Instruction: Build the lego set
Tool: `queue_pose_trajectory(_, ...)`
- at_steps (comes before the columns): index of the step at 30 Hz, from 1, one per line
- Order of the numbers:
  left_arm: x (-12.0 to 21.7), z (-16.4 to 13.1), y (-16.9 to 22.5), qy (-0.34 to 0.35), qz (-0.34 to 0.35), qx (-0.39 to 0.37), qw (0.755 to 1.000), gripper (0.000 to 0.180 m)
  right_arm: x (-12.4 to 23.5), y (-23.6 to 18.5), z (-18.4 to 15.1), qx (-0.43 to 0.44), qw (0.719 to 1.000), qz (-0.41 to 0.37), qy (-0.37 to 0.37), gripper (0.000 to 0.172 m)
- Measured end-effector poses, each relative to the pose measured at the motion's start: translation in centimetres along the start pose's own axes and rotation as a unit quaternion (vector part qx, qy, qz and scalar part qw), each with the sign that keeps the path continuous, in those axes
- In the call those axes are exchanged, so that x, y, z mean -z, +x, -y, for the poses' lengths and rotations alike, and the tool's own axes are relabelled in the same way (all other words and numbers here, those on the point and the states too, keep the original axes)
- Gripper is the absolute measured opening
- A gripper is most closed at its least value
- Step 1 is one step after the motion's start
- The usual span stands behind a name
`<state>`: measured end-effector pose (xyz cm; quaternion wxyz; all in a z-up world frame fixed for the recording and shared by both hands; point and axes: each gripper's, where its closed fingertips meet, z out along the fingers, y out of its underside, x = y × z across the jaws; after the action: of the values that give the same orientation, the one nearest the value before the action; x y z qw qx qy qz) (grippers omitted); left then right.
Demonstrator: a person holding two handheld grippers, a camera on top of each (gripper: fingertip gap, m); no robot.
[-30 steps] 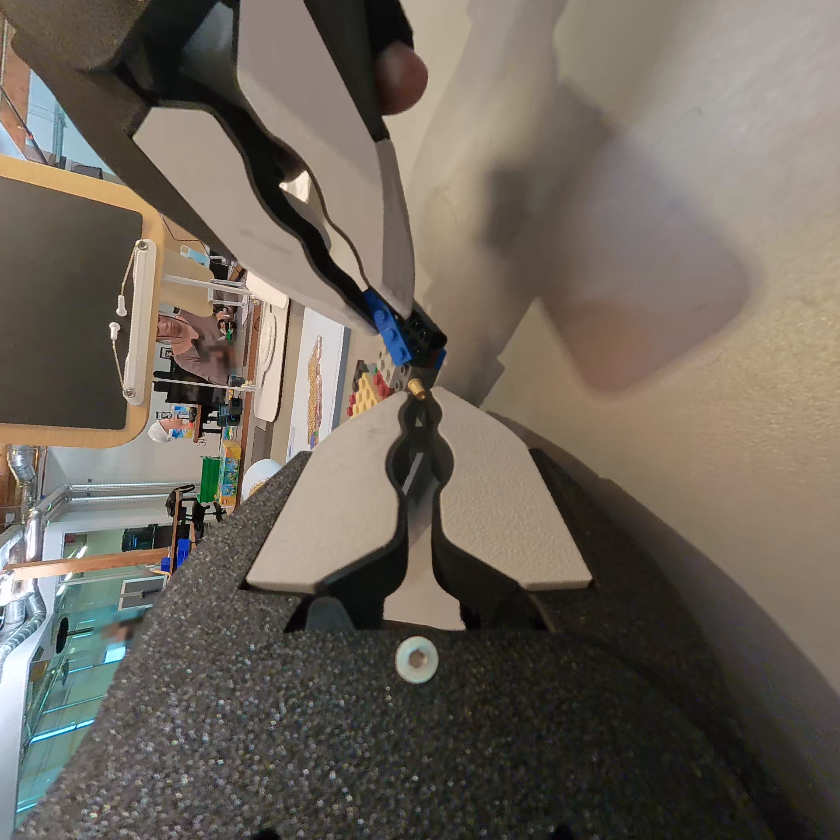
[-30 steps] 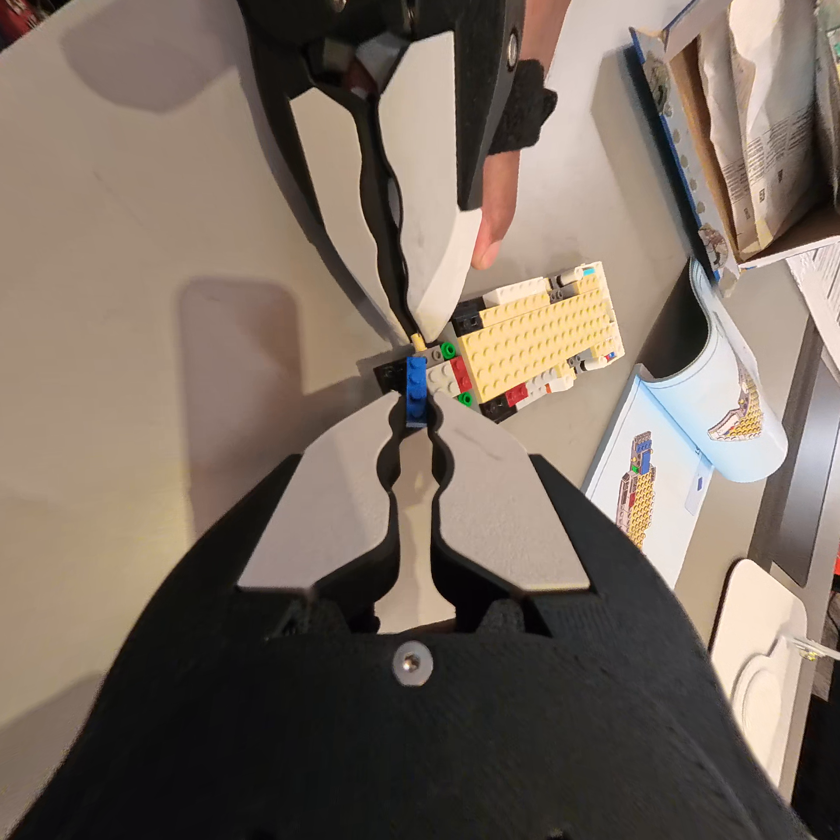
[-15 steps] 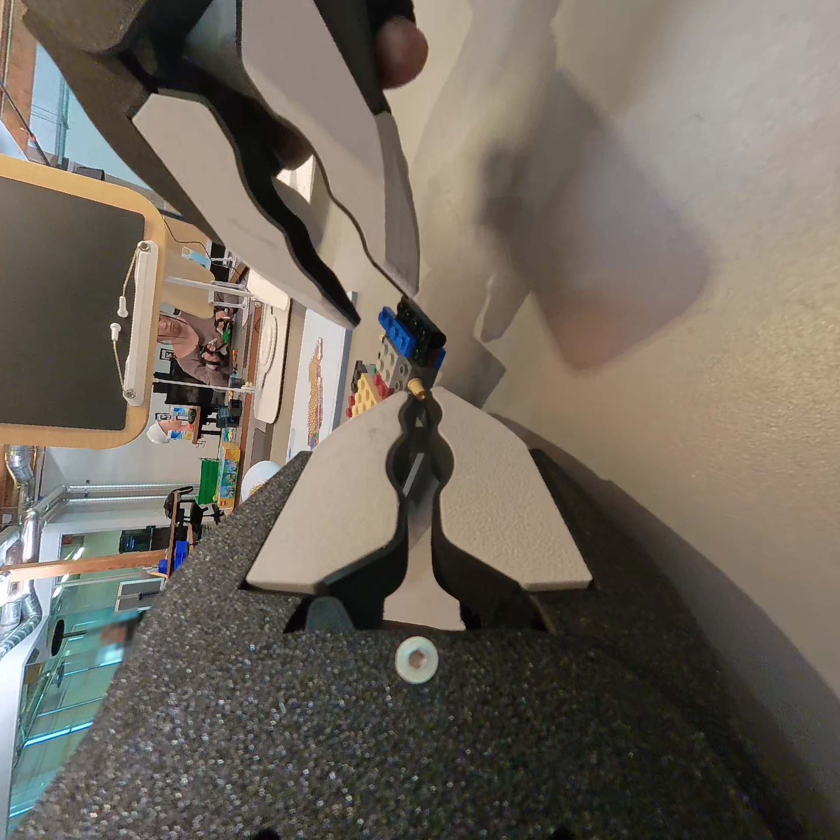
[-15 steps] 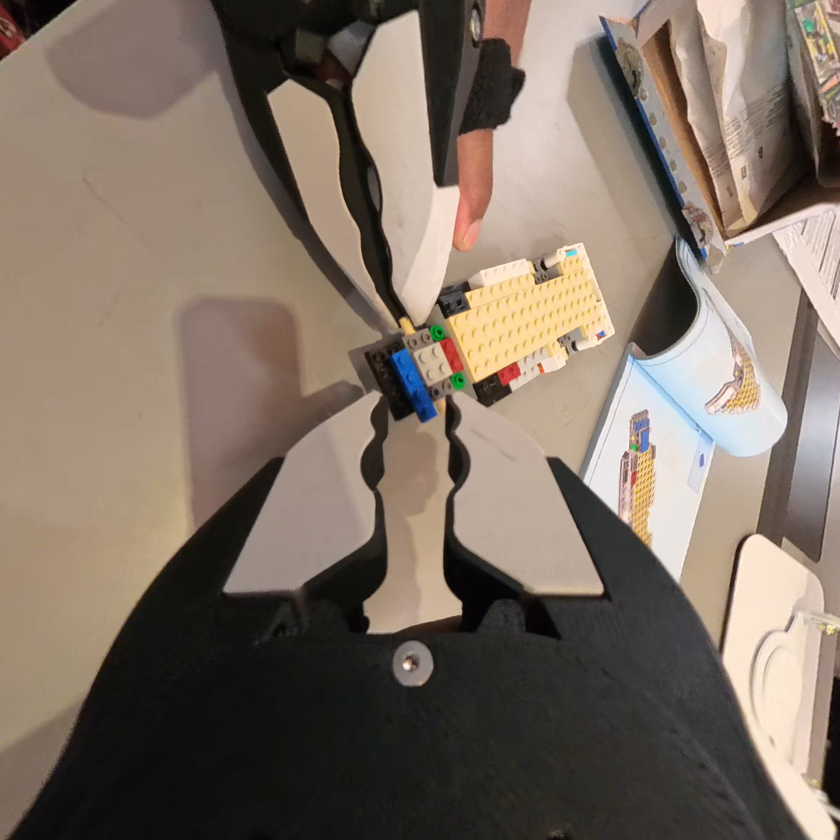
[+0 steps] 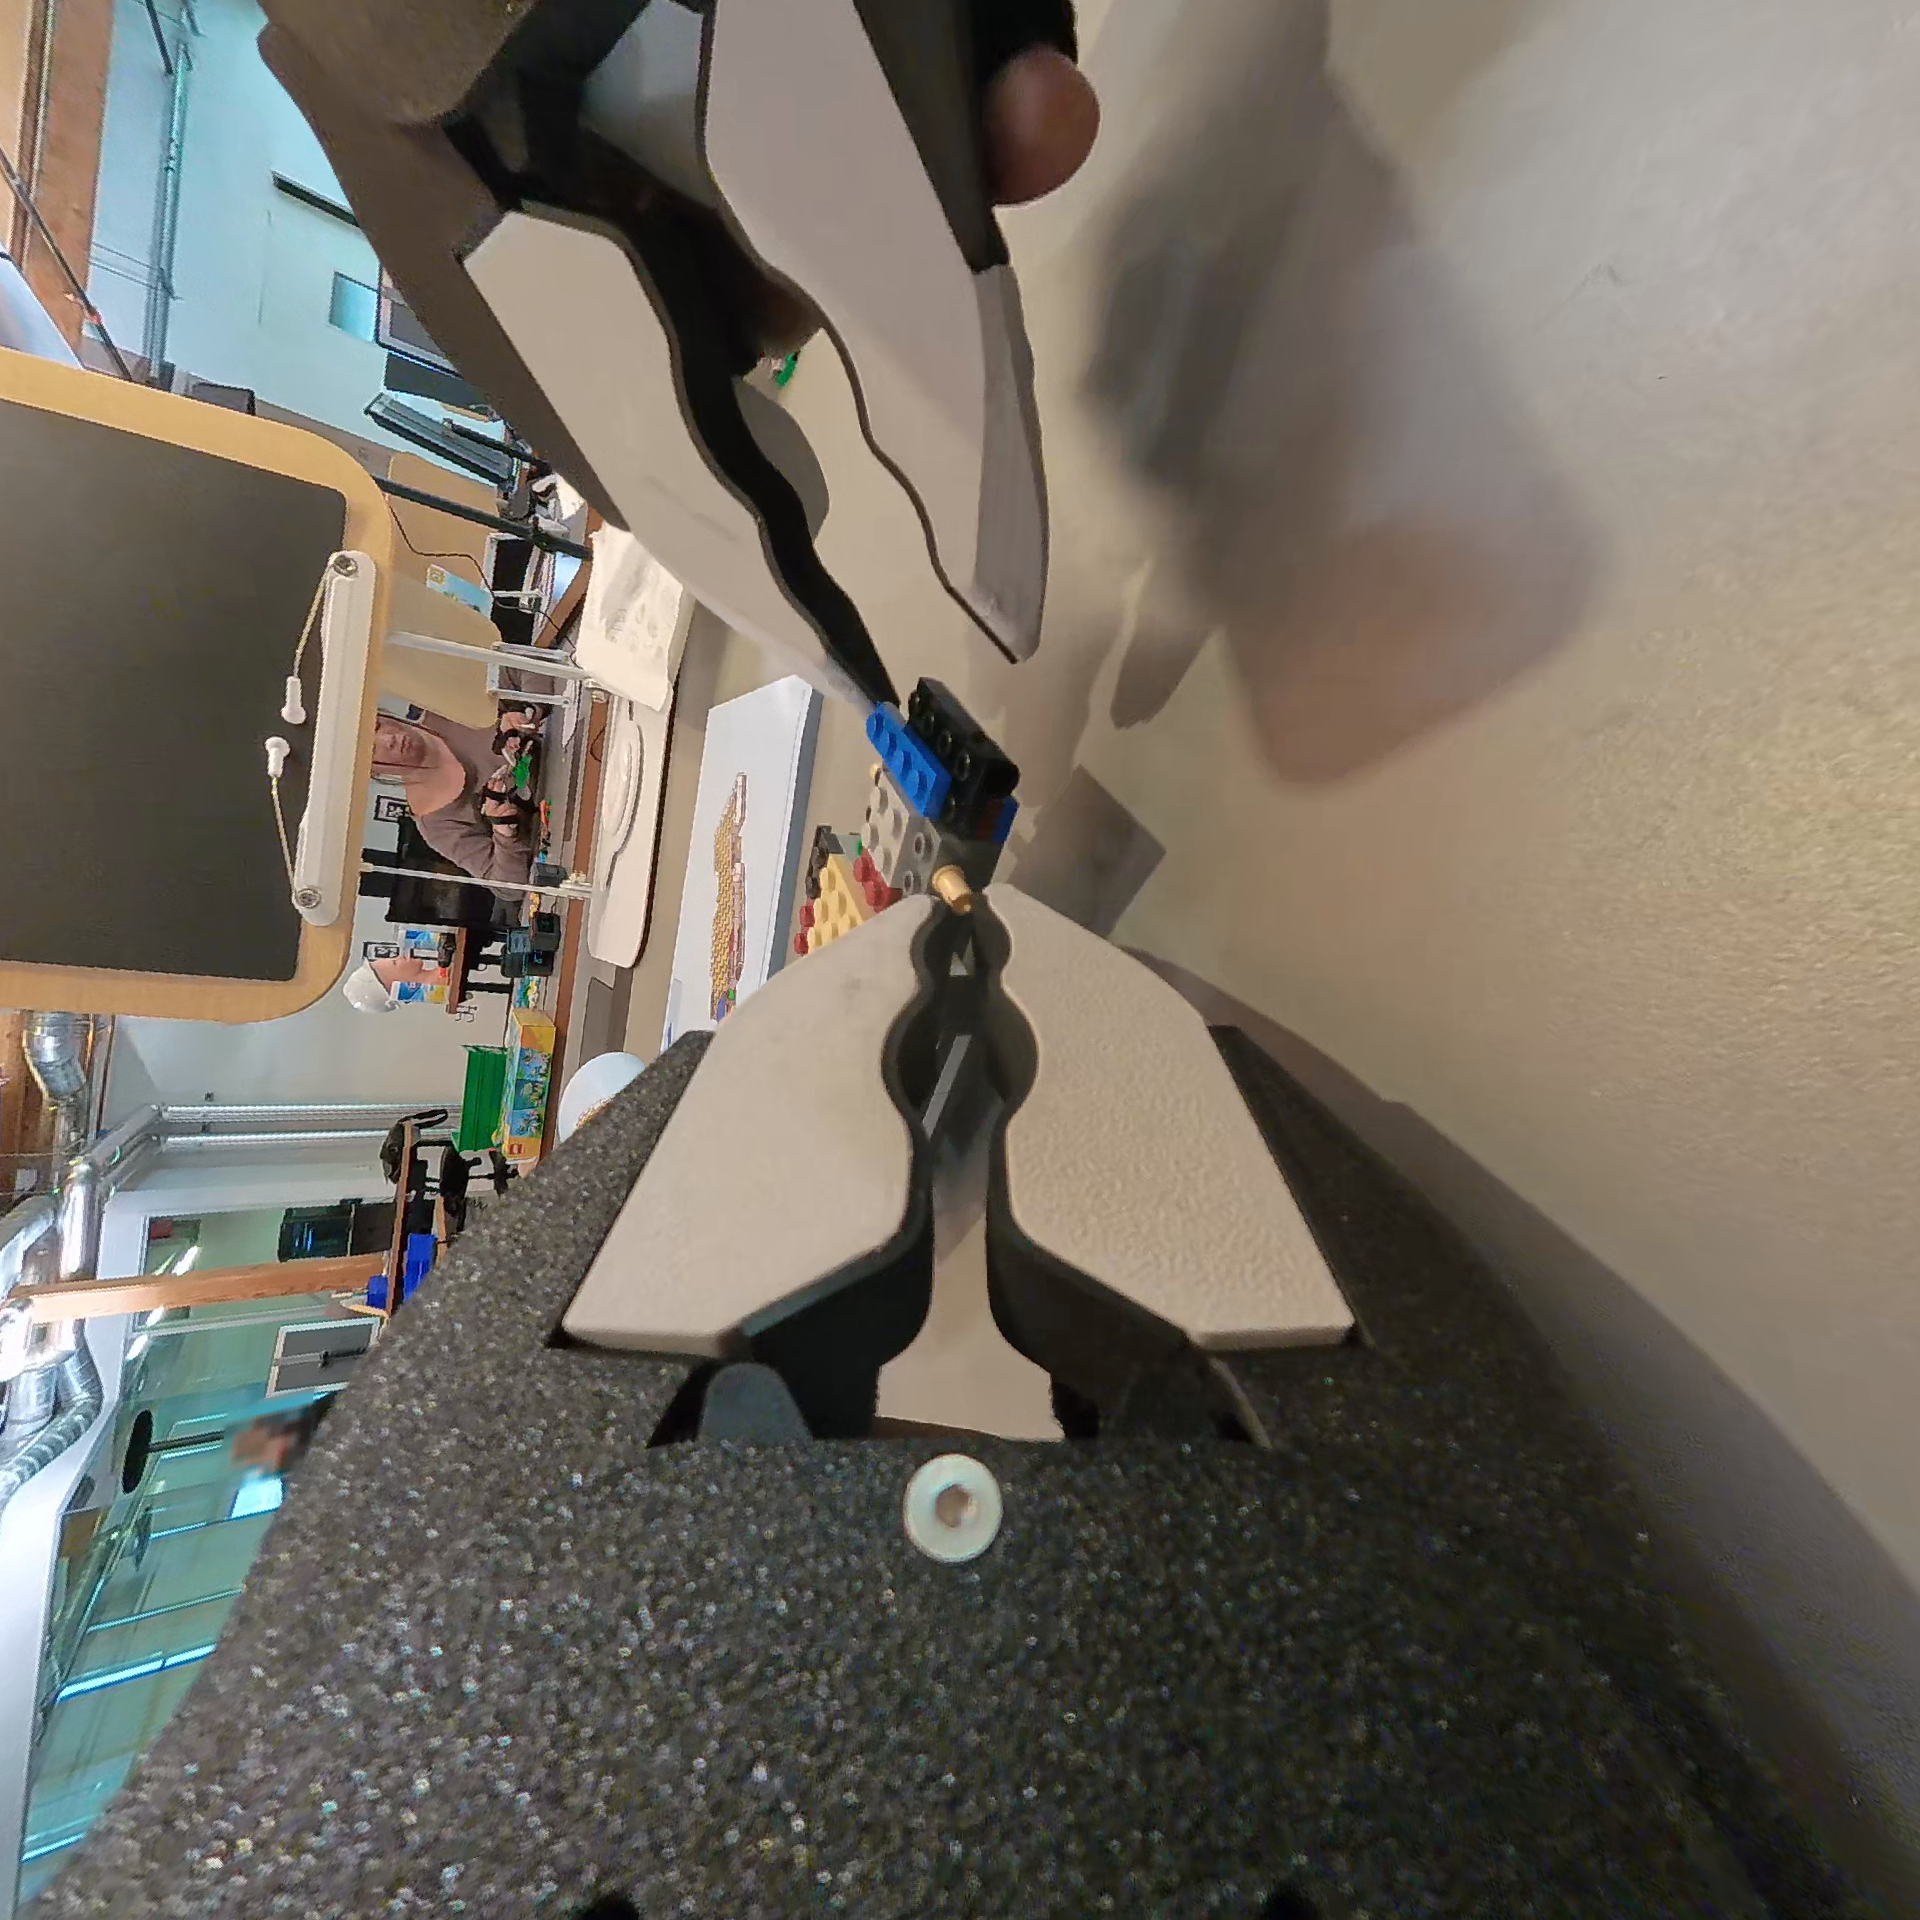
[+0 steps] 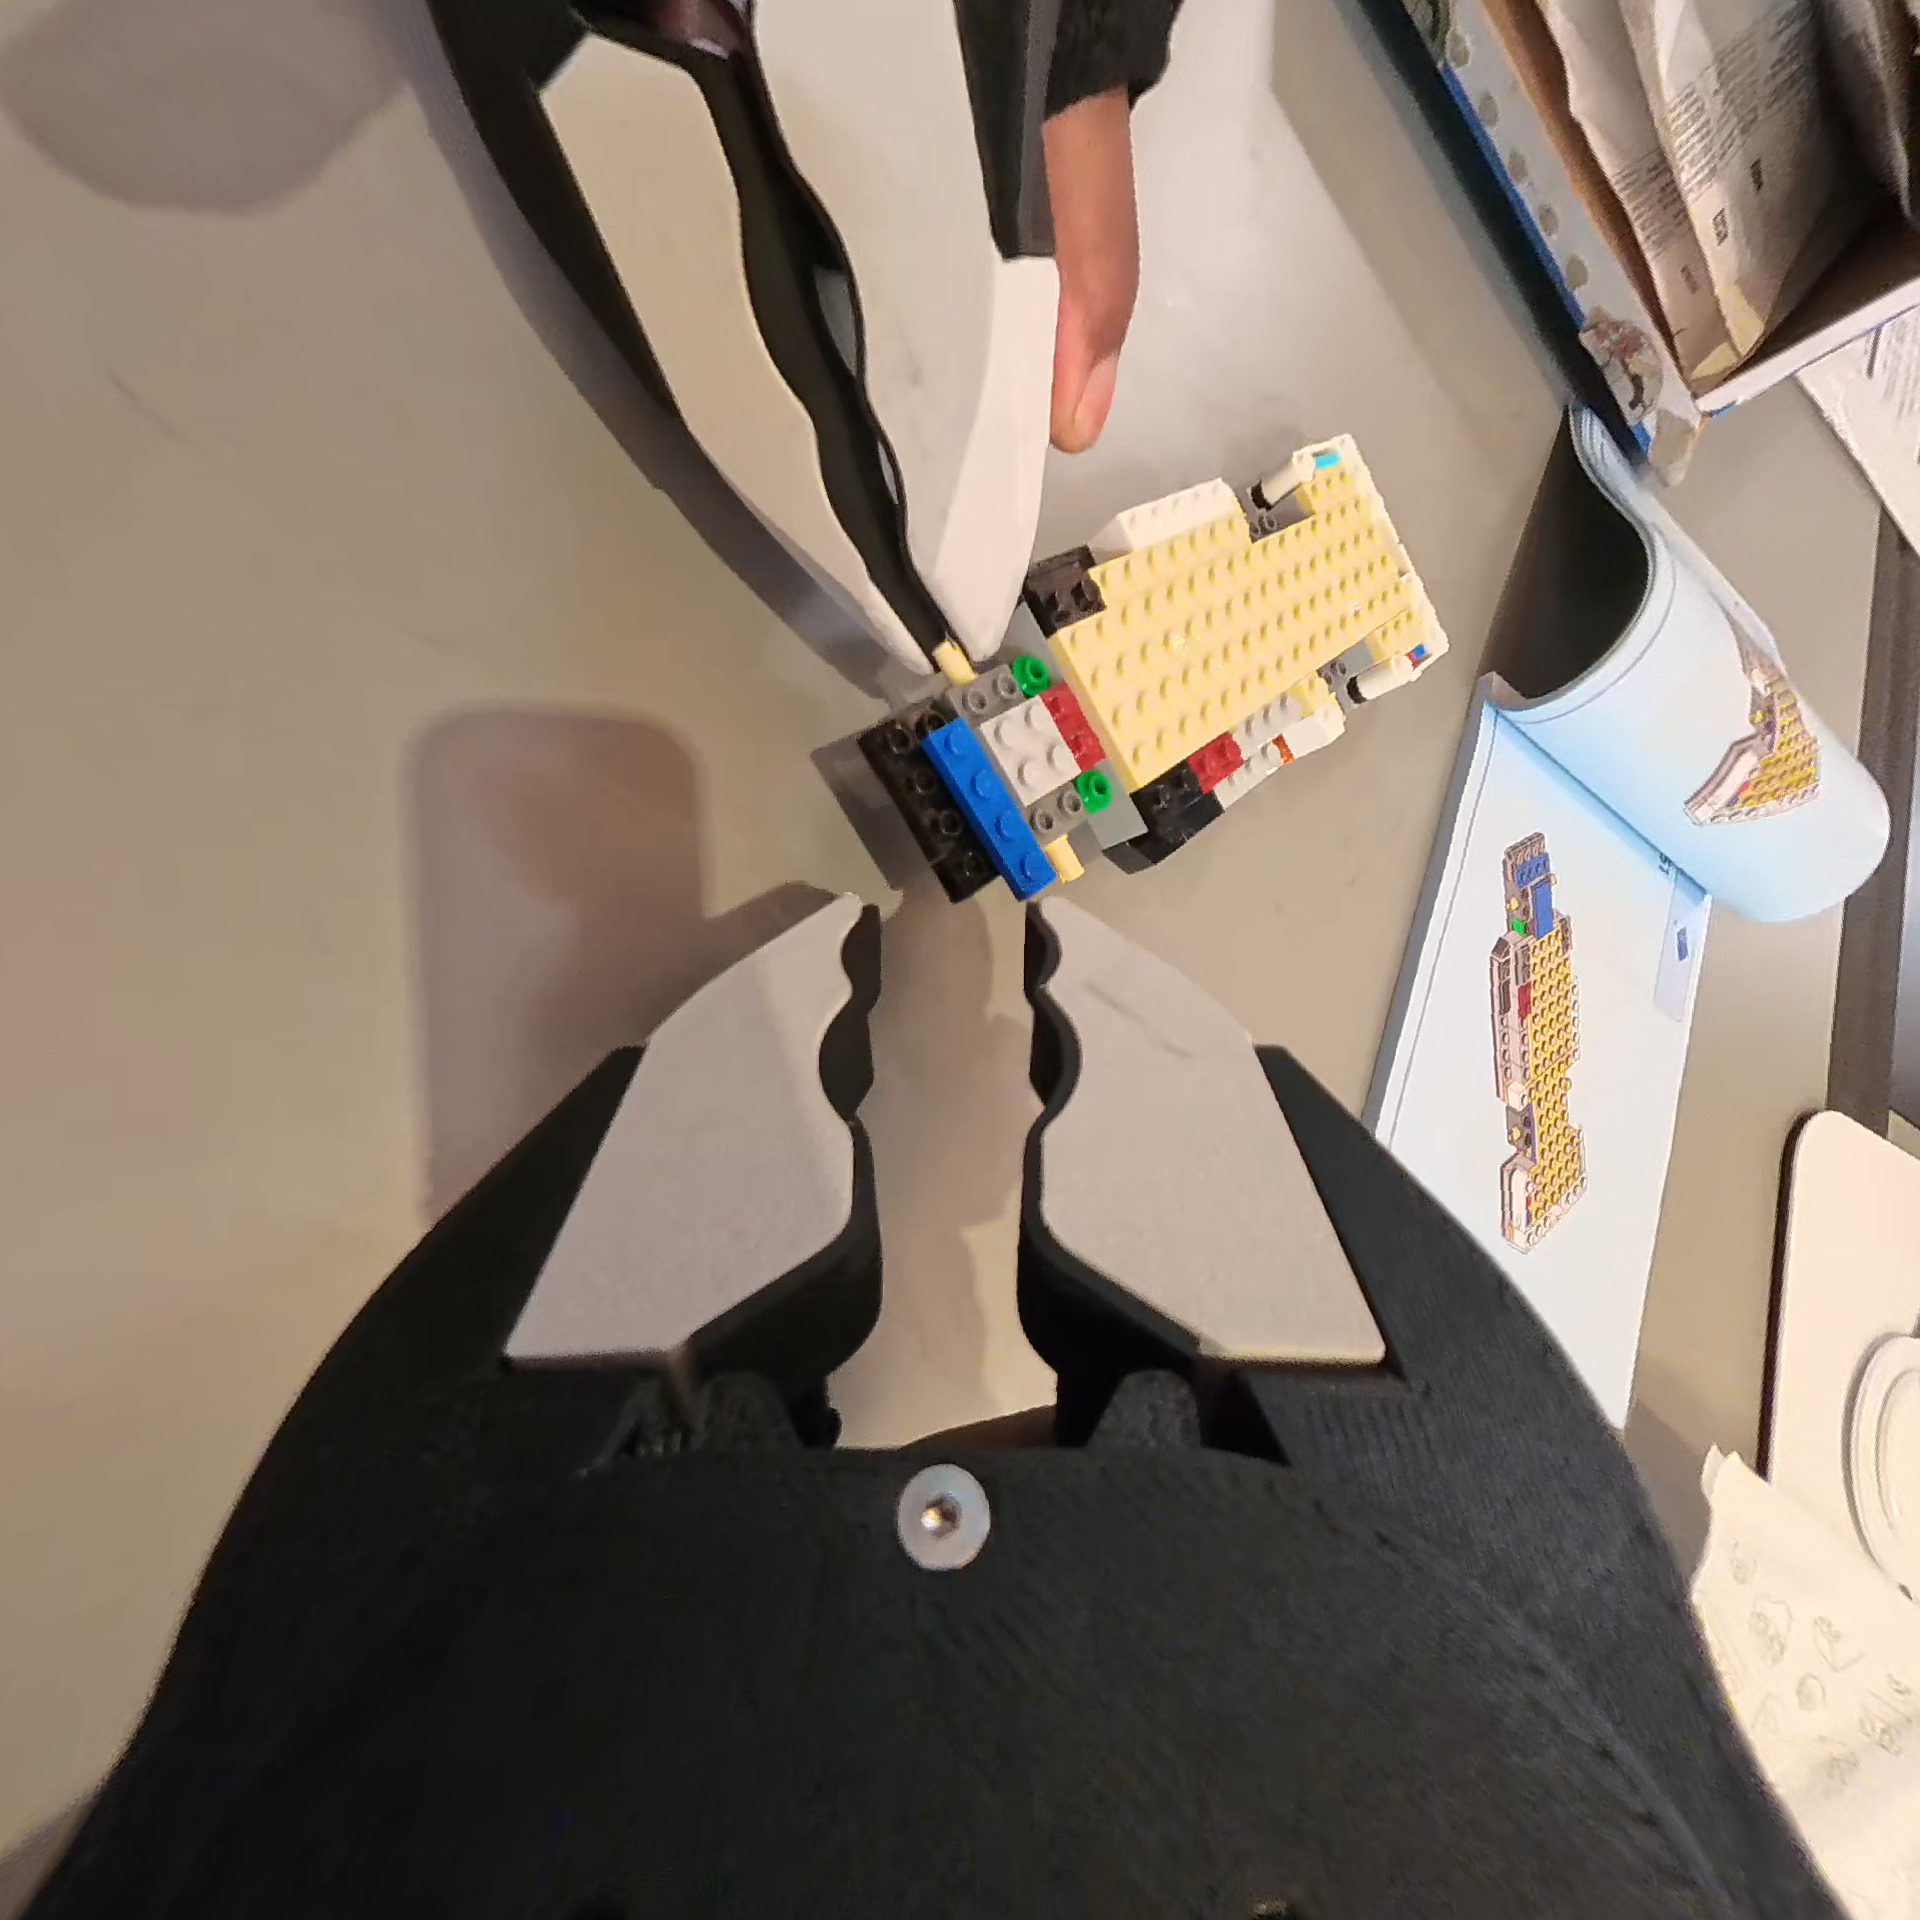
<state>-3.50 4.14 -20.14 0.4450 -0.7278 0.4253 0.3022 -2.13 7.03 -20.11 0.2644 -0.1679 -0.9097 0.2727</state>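
Note:
A brick model (image 6: 1226, 623) with a tan studded top lies on the beige table (image 6: 312, 520). A blue brick (image 6: 987, 805) sits on the model's near end beside black bricks; it also shows in the left wrist view (image 5: 914, 753). My right gripper (image 6: 951, 914) is open and holds nothing, its fingertips just short of the blue brick. My left gripper (image 5: 961, 904) is shut on a small tan pin (image 5: 951, 885) that sticks out of the model's side. The right wrist view shows the left gripper (image 6: 940, 644) pinching that pin (image 6: 948, 657). The right gripper (image 5: 951, 670) hangs open by the blue brick.
An open instruction booklet (image 6: 1538, 1039) lies to the right of the model, one page curled (image 6: 1714, 727). A cardboard box with bags (image 6: 1714, 208) stands at the top right. A white tray (image 6: 1849, 1299) sits at the right edge. A person's finger (image 6: 1091, 343) rests on the left gripper. Some 4 cm of space lies between my two pairs of fingers.
My right gripper opened, let go of the blue brick and drew back a little. The blue brick stays on the model. My left gripper stays shut on the tan pin.

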Motion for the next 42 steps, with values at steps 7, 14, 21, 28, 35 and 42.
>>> queue_pose_trajectory(7, 0.0, 0.1, -0.2, 0.003, 0.003, 0.002, 1.0, 0.003, 0.0, 0.0, 0.4, 0.008, 1.0, -0.009, 0.0, 0.026)
queue_pose_trajectory(14, 0.1, 0.2, -0.4, 0.004, 0.004, 0.005, 1.0, 0.003, 0.6, 1.1, 0.6, 0.077, 0.991, -0.107, 0.008, 0.036)
queue_pose_trajectory(21, 0.2, 0.3, -0.7, 0.007, 0.008, 0.012, 1.0, 0.003, 0.4, 1.4, 1.7, 0.205, 0.953, -0.225, -0.001, 0.045)
queue_pose_trajectory(28, 0.3, 0.4, -0.9, 0.01, 0.01, 0.015, 1.0, 0.003, -1.3, 1.3, 2.2, 0.285, 0.919, -0.272, -0.024, 0.047)
queue_pose_trajectory(35, 0.3, 0.5, -1.1, 0.015, 0.012, 0.02, 1.0, 0.003, -1.4, 2.2, 2.7, 0.31, 0.898, -0.311, -0.034, 0.02)
queue_pose_trajectory(42, 0.9, 0.9, -2.1, 0.042, 0.04, 0.038, 0.998, 0.017, -1.0, 2.6, 2.7, 0.282, 0.911, -0.3, -0.025, 0.02)
